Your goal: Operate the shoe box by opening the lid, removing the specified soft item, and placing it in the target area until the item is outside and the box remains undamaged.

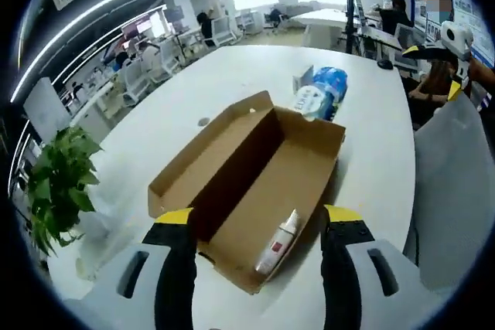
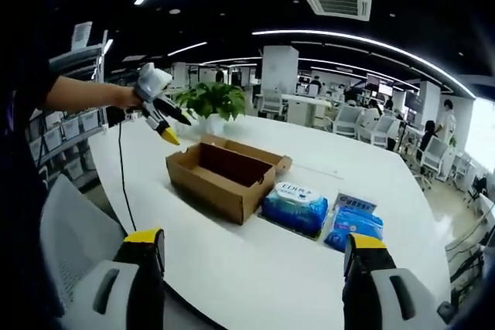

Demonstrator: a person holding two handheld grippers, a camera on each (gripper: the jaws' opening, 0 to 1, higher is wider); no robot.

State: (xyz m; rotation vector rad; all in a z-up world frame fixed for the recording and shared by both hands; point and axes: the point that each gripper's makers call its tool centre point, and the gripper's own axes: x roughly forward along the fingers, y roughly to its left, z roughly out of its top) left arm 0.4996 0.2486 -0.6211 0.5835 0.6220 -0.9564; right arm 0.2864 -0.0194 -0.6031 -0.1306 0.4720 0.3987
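While your left hand-held gripper [image 1: 259, 229] hangs wide open and empty over the open brown cardboard shoe box [image 1: 255, 183] on the white counter [image 1: 371, 160], lower it onto the small white-and-red tube [image 1: 280, 242] lying inside, clear of the walls; right hand-held gripper [image 2: 251, 256] stands open, empty

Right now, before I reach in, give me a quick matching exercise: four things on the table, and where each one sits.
Things:
1. tube
2. potted plant
3. blue wipes pack
4. left gripper

Places:
A. beyond the box's far end
B. lying inside the open shoe box
C. hovering above the box's far end
D. on the table beside the box

Pairs: 1-B, 2-A, 3-D, 4-C
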